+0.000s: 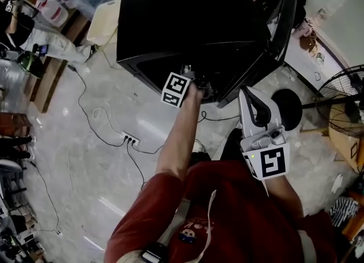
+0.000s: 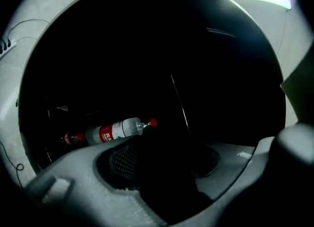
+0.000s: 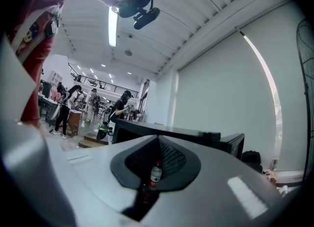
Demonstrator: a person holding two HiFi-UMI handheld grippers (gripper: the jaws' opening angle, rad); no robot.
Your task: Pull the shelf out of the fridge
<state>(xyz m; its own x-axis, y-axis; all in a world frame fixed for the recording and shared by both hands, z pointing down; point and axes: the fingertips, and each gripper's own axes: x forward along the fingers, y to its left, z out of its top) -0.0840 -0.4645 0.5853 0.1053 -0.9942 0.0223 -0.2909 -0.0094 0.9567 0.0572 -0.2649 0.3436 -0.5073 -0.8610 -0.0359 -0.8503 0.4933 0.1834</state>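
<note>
Fridge interior (image 2: 147, 49): bottle (image 2: 117, 129), gripper views only.

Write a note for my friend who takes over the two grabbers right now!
Left gripper: open, nothing between its jaws, pointed into the fridge.
Right gripper: jaws together, holding nothing, held close to the body.
Things: the door is open. A bottle is inside. It is too dark inside to make out the shelf.
Done: door opened, left gripper at the opening.
Left: find the shelf's front edge, grip it, pull it out.
</note>
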